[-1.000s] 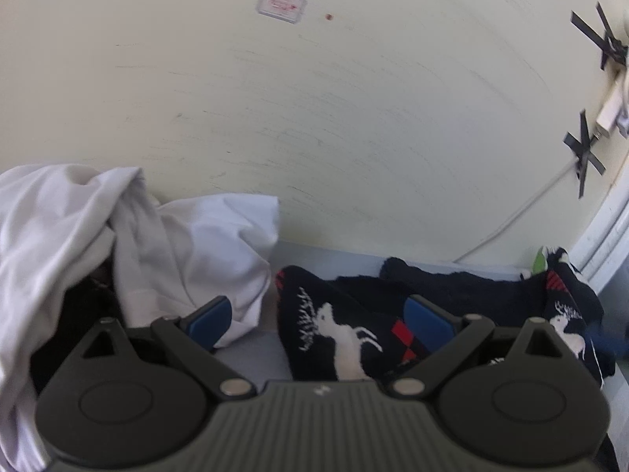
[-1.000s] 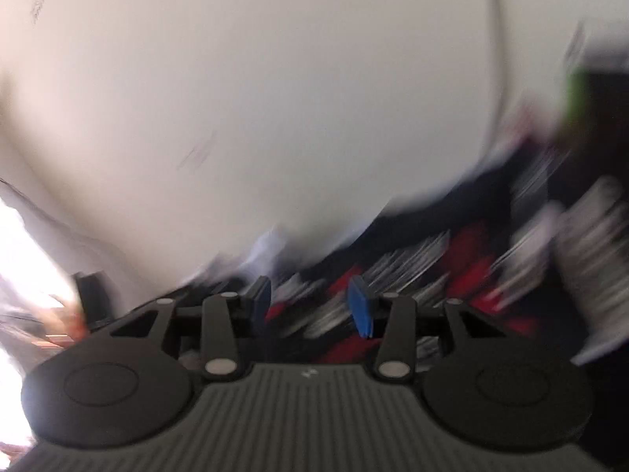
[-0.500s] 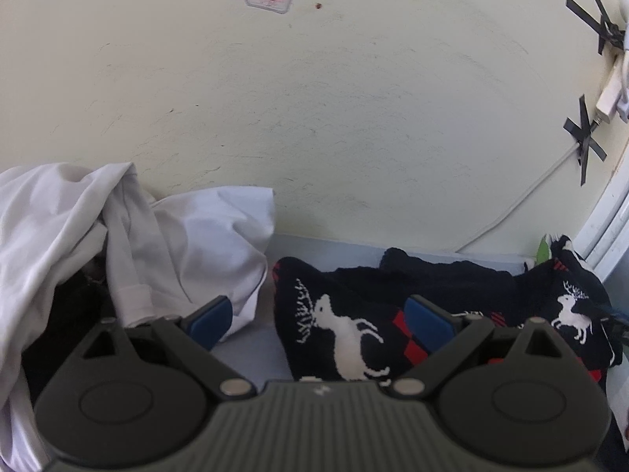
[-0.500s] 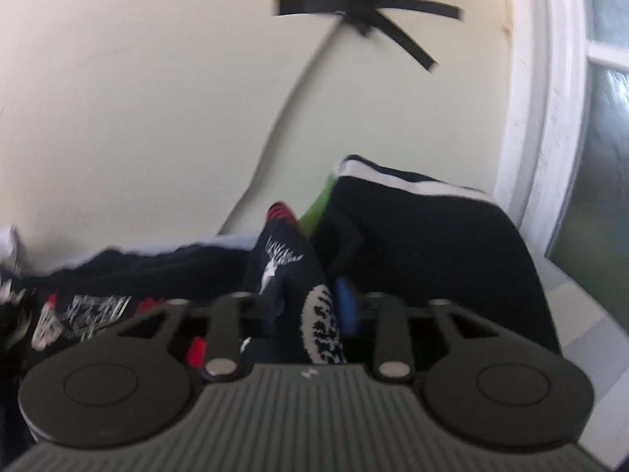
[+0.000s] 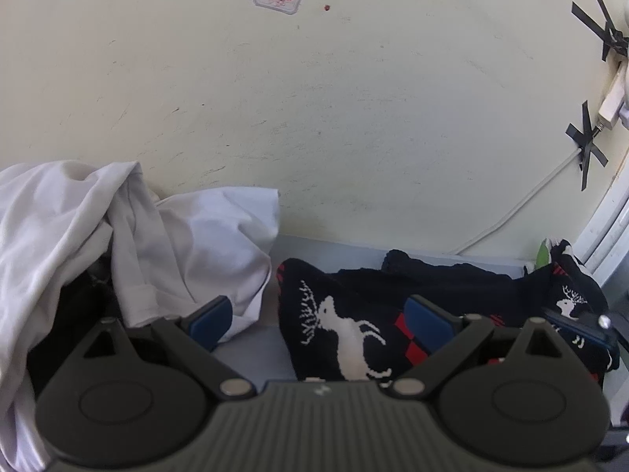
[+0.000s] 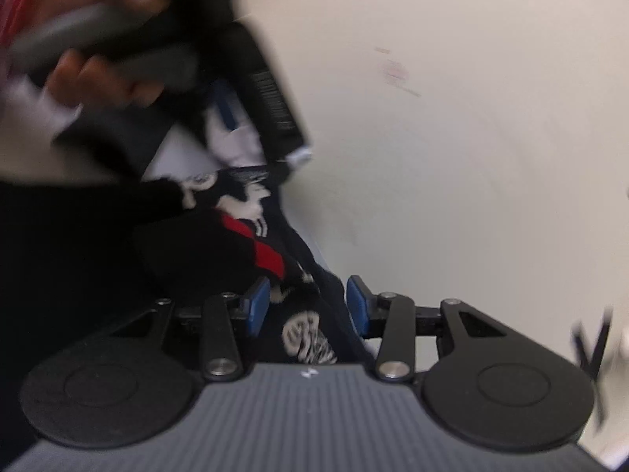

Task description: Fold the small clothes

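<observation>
Showing the right gripper, rolled over since a second ago, half closed with an end of the dark reindeer-knit garment between its fingers; grip uncertain. Garment lies along the table's back edge; left gripper hovers wide, empty. Fold beginning.

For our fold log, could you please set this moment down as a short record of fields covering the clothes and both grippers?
Surface: grey table against a cream wall
Garment in work: dark reindeer knit, rumpled along the wall
Other cloth: white garment, heaped to the left of the knit
Left gripper: jaws open, empty, above the knit
Right gripper: jaws closed on a bunched part of the knit
Picture quality: right wrist view blurred
</observation>
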The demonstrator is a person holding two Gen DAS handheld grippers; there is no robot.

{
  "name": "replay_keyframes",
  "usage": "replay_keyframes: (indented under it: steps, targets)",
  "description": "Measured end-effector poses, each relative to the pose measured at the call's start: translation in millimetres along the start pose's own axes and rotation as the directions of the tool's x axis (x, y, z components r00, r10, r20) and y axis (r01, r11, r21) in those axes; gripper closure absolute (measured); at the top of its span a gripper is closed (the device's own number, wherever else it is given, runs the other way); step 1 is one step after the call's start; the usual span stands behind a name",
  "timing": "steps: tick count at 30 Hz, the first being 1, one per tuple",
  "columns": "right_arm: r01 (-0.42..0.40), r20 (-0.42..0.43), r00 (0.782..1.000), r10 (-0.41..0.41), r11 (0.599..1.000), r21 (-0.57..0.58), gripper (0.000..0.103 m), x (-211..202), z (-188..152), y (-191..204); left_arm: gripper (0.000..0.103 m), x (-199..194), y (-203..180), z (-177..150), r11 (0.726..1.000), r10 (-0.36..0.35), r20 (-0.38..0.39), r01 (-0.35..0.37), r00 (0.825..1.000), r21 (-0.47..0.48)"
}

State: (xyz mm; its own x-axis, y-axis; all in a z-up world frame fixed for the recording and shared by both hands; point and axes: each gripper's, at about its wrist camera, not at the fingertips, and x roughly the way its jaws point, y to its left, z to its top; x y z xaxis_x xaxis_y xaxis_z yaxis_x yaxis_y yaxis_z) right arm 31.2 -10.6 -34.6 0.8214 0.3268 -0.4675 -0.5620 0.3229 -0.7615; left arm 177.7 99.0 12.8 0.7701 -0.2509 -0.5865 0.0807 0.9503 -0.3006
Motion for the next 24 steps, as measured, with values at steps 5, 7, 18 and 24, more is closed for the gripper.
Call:
replay_keyframes:
  steps: [5,7,18,24]
  targets:
    - [-0.006,-0.014,1.000,0.001,0.927,-0.376,0.056,21,-2,9,0.005,-4,7,4,1.000,-0.004,0.014,0.004,1.000,-0.025]
    - [-0.011,-0.029,1.000,-0.003,0.889,-0.457,0.056,23,-5,8,0.005,-2,9,4,0.999,-0.005,0.009,0.005,1.000,-0.035]
    - [-0.143,0.040,0.983,0.181,0.879,-0.455,0.085,22,-12,34,0.006,-1,13,3,0.999,0.022,0.008,-0.021,1.000,-0.050]
    - [-0.225,0.153,0.971,0.182,0.912,0.342,0.095,29,27,-71,0.005,-7,33,8,0.990,-0.001,0.026,0.004,1.000,-0.139]
